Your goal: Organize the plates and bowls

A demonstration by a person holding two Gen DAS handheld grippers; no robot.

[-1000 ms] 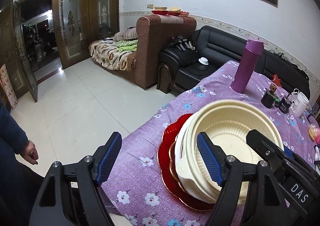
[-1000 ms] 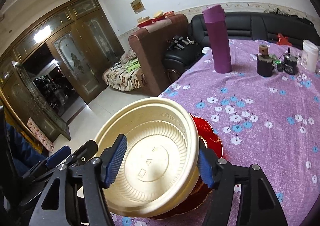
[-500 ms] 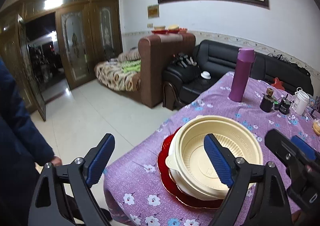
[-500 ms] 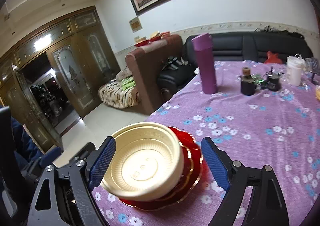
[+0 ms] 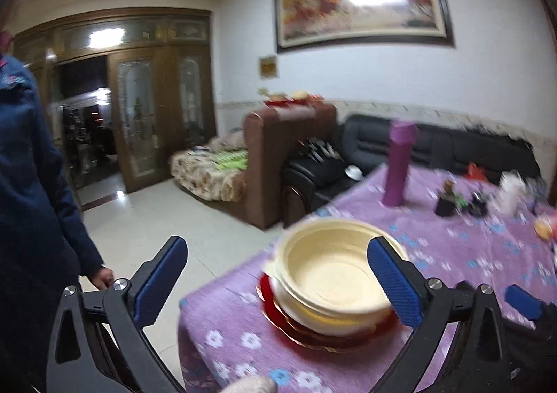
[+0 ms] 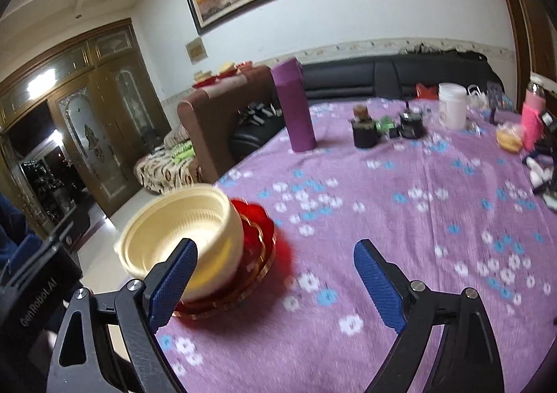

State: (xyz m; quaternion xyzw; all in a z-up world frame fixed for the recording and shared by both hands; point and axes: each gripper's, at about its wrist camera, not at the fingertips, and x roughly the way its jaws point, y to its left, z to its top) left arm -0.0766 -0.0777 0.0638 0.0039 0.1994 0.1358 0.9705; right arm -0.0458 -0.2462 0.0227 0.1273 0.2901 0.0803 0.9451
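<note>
Cream plastic bowls [image 5: 330, 274] sit nested in one stack on red glass plates [image 5: 313, 333] at the near corner of the purple floral table [image 5: 452, 253]. My left gripper [image 5: 276, 245] hangs in front of the stack, its jaws opening, nothing pressed between the blue pads. In the right wrist view the bowls [image 6: 184, 222] and the red plates [image 6: 257, 239] lie to the left behind the left finger. My right gripper [image 6: 275, 246] faces bare cloth, jaws opening and empty. The left gripper's body [image 6: 41, 274] shows at that view's left edge.
A purple flask [image 6: 296, 107], two dark jars [image 6: 365, 130], a white jar [image 6: 452, 107] and a pink bottle [image 6: 532, 117] stand further back. A person in a blue jacket [image 5: 31, 184] stands left of the table. Sofas [image 5: 365, 149] lie beyond the table's edge.
The cream bowl that my right gripper held tilted now rests on the stack. Both grippers have spread their jaws and drawn back from the stack.
</note>
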